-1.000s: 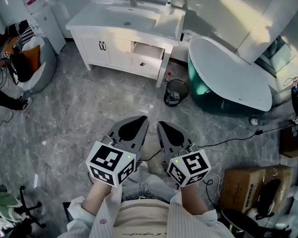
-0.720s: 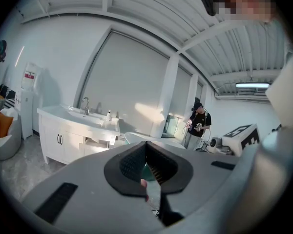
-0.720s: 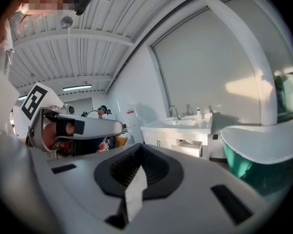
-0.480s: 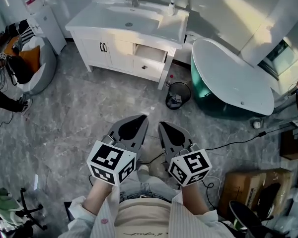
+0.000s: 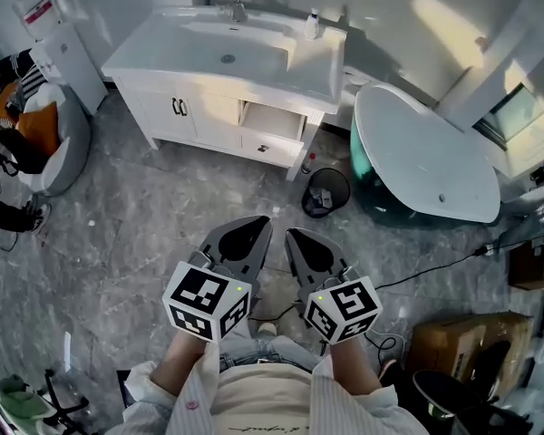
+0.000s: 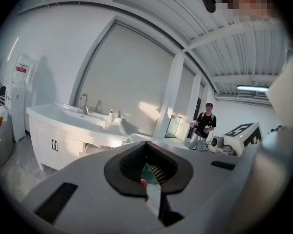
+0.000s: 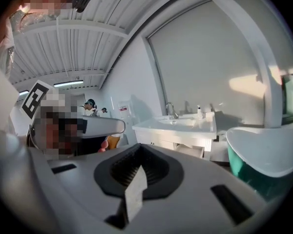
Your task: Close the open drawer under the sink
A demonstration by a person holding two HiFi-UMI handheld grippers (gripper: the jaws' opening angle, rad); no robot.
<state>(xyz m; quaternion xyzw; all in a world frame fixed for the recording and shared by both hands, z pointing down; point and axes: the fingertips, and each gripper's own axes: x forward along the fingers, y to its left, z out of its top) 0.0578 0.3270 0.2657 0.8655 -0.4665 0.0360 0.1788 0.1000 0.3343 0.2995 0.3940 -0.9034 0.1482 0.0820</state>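
The white vanity (image 5: 199, 116) with its sink (image 5: 228, 34) stands at the far wall. Its upper right drawer (image 5: 272, 116) is pulled out, above a closed drawer with a dark knob (image 5: 265, 148). My left gripper (image 5: 257, 223) and right gripper (image 5: 296, 236) are held side by side close to my body, well short of the vanity, both shut with nothing in them. The open drawer (image 6: 95, 149) shows small beyond the left gripper (image 6: 149, 147). In the right gripper view the drawer (image 7: 191, 151) lies past the right gripper (image 7: 139, 149).
A teal and white bathtub (image 5: 426, 161) lies right of the vanity, with a black waste bin (image 5: 325, 190) between them. A white unit (image 5: 59, 39) and a bean bag (image 5: 45, 139) are at the left. A cardboard box (image 5: 453, 347) and a cable (image 5: 435, 261) lie at the right. A person (image 6: 205, 123) stands far off.
The vanity now looks slightly larger and nearer in the head view, and the scene has shifted a little. Both grippers stay shut in the same place relative to my body.
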